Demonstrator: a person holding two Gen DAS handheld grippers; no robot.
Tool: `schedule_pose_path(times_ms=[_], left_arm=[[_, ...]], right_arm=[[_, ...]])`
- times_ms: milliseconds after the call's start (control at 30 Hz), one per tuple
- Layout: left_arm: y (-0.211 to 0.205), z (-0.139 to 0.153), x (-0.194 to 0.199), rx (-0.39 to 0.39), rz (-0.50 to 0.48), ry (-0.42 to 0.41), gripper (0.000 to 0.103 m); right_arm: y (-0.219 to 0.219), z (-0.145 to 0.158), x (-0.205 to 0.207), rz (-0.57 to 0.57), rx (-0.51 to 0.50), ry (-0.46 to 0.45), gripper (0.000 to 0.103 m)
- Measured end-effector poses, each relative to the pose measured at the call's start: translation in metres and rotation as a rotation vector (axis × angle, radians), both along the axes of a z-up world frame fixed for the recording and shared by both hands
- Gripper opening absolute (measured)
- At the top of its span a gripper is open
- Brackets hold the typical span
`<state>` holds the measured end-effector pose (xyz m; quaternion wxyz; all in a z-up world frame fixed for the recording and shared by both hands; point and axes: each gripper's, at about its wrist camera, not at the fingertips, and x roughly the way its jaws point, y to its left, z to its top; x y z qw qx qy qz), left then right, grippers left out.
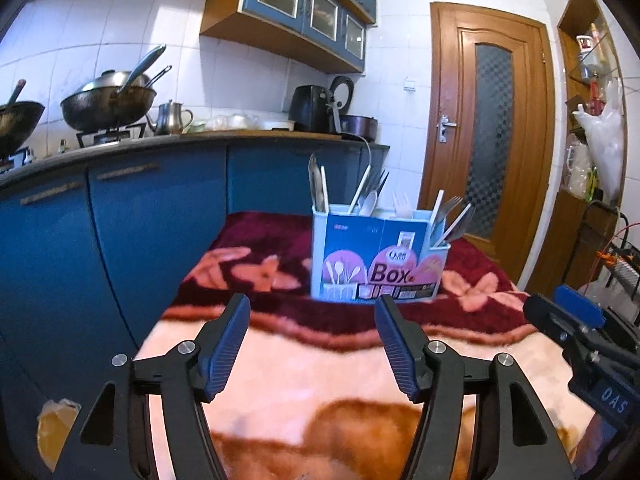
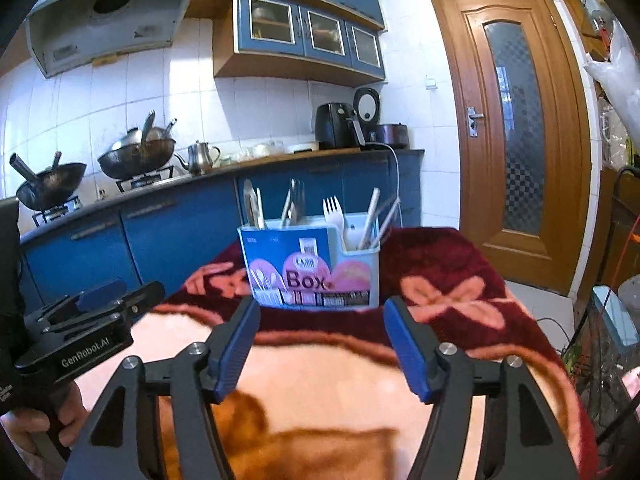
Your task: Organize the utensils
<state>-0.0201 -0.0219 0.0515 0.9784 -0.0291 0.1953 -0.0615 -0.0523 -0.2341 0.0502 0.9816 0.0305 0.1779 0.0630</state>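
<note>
A pale blue utensil box (image 1: 380, 258) (image 2: 314, 264) labelled "Box" stands on a floral blanket (image 1: 320, 380) (image 2: 328, 392) over the table. Metal spoons (image 1: 317, 188), white plastic forks (image 2: 334, 212) and other cutlery stick upright out of its compartments. My left gripper (image 1: 312, 308) hovers above the blanket in front of the box, open, nothing between its blue pads. My right gripper (image 2: 322, 312) is also open and empty, a little short of the box. Each gripper shows at the edge of the other's view: the right gripper (image 1: 560, 316), the left gripper (image 2: 124, 292), a hand holding its grip.
Blue kitchen cabinets (image 1: 120, 220) run along the left, with woks (image 1: 106, 104), a kettle (image 1: 172, 118) and an air fryer (image 1: 310, 108) on the counter. A wooden door (image 1: 490, 136) is behind the table. A shelf and wire rack (image 2: 608, 344) crowd the right side.
</note>
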Motion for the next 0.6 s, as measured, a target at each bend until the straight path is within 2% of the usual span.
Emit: schedule_pose_path(times_ms=[233,600], left_arm=[[-0.005,-0.023,0.006,0.024,0.017,0.011,0.067],[-0.013,-0.042,0.009,0.056,0.036,0.007,0.068]], right_arm=[[-0.003,-0.027,0.004,-0.027,-0.019,0.014,0.074],[-0.005,-0.047,0.007,-0.056,-0.03,0.024,0.077]])
